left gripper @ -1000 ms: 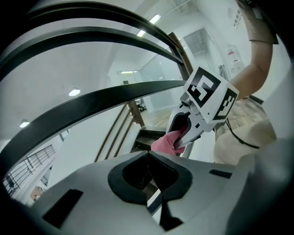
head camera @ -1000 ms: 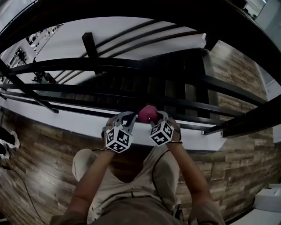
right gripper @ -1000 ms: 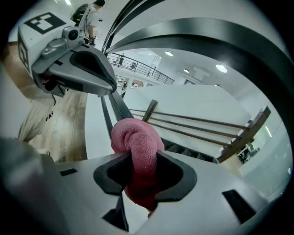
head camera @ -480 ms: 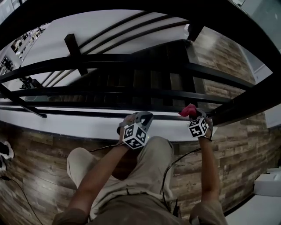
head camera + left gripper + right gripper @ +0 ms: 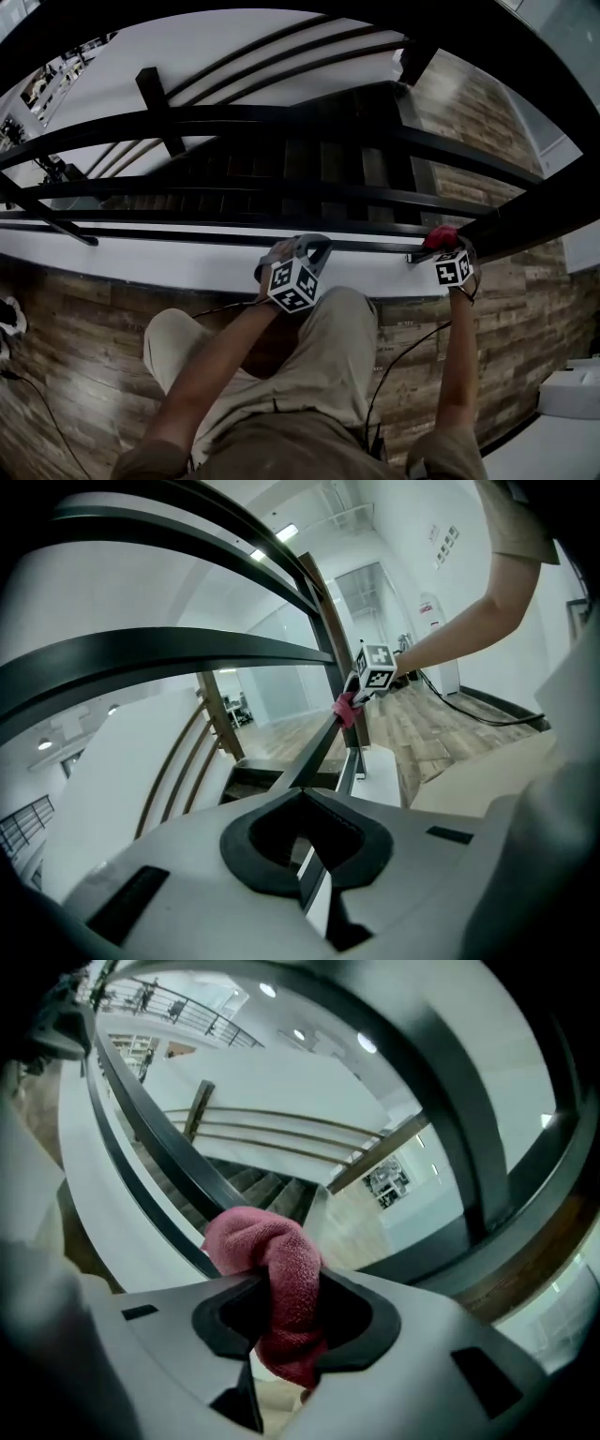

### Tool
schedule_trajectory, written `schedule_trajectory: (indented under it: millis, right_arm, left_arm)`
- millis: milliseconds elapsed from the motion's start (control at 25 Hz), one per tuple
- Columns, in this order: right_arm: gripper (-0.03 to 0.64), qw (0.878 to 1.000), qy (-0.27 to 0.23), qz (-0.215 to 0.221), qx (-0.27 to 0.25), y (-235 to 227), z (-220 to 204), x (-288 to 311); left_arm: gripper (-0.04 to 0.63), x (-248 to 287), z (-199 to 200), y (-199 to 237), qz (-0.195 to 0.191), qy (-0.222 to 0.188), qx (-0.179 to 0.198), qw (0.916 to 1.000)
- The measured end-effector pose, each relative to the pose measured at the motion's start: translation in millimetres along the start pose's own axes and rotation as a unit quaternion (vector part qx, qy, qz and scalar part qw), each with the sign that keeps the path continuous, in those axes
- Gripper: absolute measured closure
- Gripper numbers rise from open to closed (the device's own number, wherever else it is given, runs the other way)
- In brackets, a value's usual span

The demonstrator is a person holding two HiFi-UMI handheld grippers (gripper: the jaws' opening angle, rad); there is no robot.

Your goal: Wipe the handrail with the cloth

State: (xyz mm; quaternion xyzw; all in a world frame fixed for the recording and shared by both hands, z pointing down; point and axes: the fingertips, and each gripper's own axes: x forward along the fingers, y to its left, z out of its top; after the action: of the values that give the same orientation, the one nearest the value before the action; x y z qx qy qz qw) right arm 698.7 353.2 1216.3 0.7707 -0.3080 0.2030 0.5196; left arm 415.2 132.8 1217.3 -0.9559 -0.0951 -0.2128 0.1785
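Now the red cloth (image 5: 441, 234) is seen bunched between the jaws of the right gripper (image 5: 442, 247), which are closed on it: in the right gripper view a thick fold is pinched between the dark pads, with a rounded wad standing out past them and a tail hanging below. The wad is pressed against the dark handrail (image 5: 375, 247), close to where the rail meets a thick dark post (image 5: 534, 216) at the right. Compared with half a second earlier, the cloth and the right gripper are found farther right along the rail, and the right arm is stretched out more fully. A second ago both grippers were held together at the cloth near the middle; they are now well apart. The left gripper (image 5: 314, 246) has hardly shifted since the last frame: it is held over the white ledge (image 5: 141, 267), just beside the rail and above a knee in beige trousers (image 5: 328, 347). In its own view the jaws are drawn together to a thin slit and nothing is held between them; the rail is seen running away from them to the distant cloth and the marker cube of the other gripper. A staircase (image 5: 281, 173) is visible beyond the rails, and wood-plank flooring (image 5: 84, 347) lies on the near side.
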Motion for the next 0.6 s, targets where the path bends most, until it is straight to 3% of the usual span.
schedule_trajectory:
  millis: [120, 280, 400, 600]
  right_arm:
    - [0.476, 0.996, -0.078, 0.048, -0.001, 51, 65, -48]
    - [0.476, 0.974, -0.17, 0.15, -0.026, 148, 166, -117]
    - [0.476, 0.947, -0.223, 0.224, -0.062, 223, 235, -164]
    - [0.476, 0.89, -0.281, 0.339, -0.122, 360, 334, -227]
  left_arm:
    - [0.578, -18, -8, 16, 0.016, 0.001, 0.001, 0.9999]
    - [0.578, -70, -37, 53, 0.058, 0.016, 0.003, 0.9982]
    - [0.578, -112, -70, 81, 0.096, 0.04, -0.006, 0.9945]
    - [0.578, -196, -137, 131, 0.17, 0.073, -0.041, 0.982]
